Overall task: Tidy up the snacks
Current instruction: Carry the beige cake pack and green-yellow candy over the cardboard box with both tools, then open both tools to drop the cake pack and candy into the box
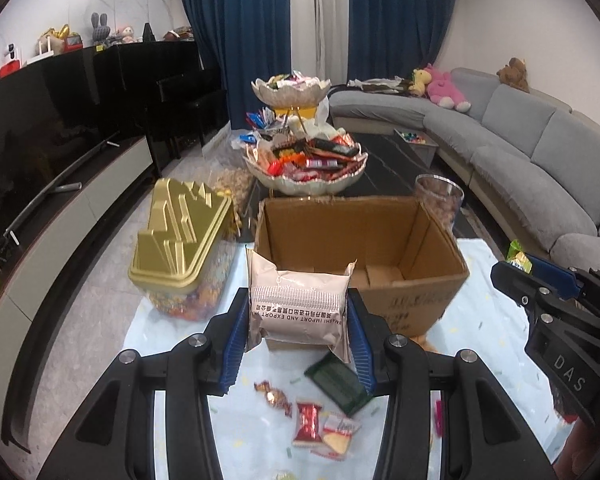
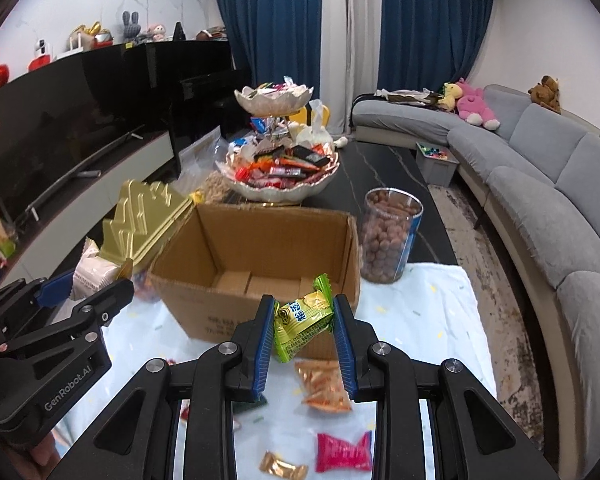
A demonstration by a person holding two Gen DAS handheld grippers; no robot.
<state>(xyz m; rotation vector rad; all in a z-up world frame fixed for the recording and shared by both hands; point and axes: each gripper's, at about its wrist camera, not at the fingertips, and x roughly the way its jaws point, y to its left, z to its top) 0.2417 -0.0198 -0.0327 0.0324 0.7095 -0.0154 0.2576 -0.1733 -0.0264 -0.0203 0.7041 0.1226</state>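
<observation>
My left gripper [image 1: 298,316] is shut on a beige snack packet [image 1: 298,300], held just in front of the open cardboard box [image 1: 420,280]. My right gripper [image 2: 302,320] is shut on a green snack packet [image 2: 302,322], held in front of the same box [image 2: 188,300]. The box looks empty inside. Loose snacks lie on the pale cloth below: a red packet [image 1: 307,420], a dark green packet [image 1: 338,378], an orange packet [image 2: 326,386] and a pink packet [image 2: 342,454]. The right gripper also shows in the left wrist view [image 1: 520,276], and the left gripper shows in the right wrist view [image 2: 84,288].
A gold-lidded candy jar [image 1: 180,236] stands left of the box. A clear jar of brown nuts [image 2: 388,236] stands to its right. A two-tier snack bowl stand [image 1: 306,176] is behind the box. A grey sofa [image 2: 540,184] runs along the right, a TV cabinet [image 1: 80,208] along the left.
</observation>
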